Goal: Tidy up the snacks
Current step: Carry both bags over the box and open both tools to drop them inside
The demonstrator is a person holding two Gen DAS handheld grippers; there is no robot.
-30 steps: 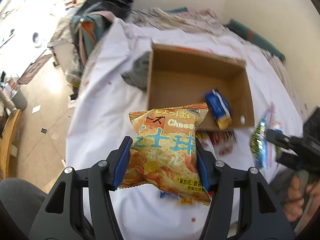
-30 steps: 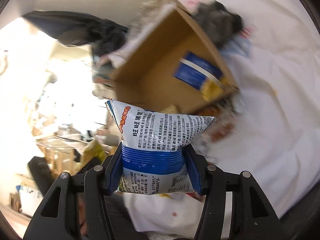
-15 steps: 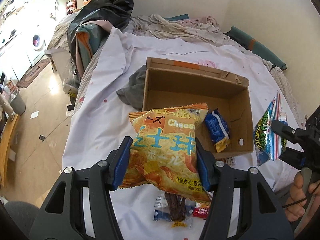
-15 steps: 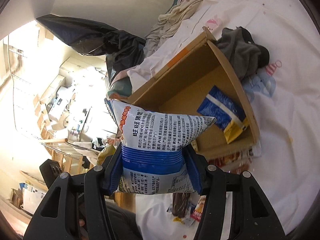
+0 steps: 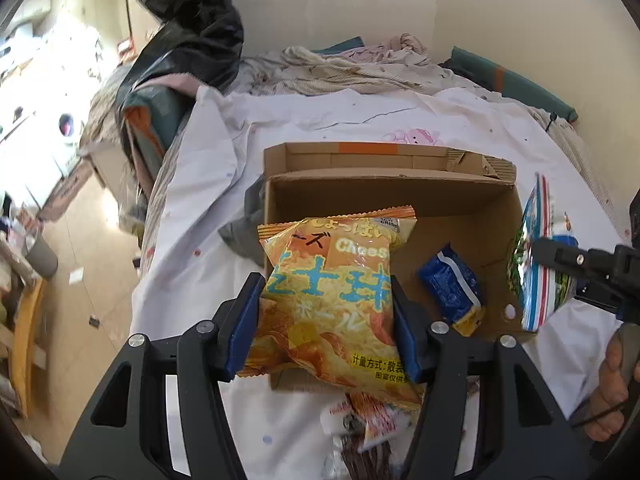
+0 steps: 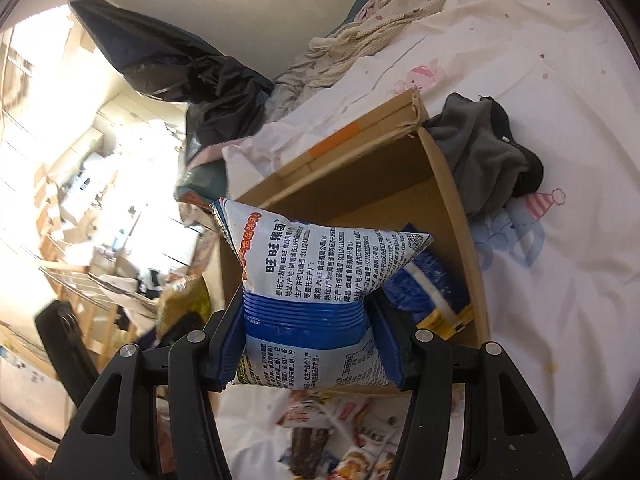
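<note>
- Left tongs (image 5: 325, 309) clamp an orange cheese-snack bag (image 5: 334, 300) above the cardboard box's (image 5: 384, 190) near-left edge.
- Right tongs (image 6: 307, 340) clamp a white-and-blue snack bag (image 6: 316, 280) over the box's right side.
- A blue packet (image 5: 450, 286) lies inside the box, on the bed (image 5: 224, 184).

Readable print on two snack bags

The orange cheese snack bag (image 5: 332, 300), seen from the left wrist, carries "Chees" in pale letters near its top, large blue characters "士球" across the middle with Japanese kana above and below, and "计量方式:散装" in small black print at its lower right. The white-and-blue snack bag (image 6: 316, 292), seen from the right wrist, shows bold "旺旺集团" turned sideways, orange characters along a curved band by its upper left edge, dense columns of small black Chinese print with codes too small to read, and a QR code at its right corner.
</note>
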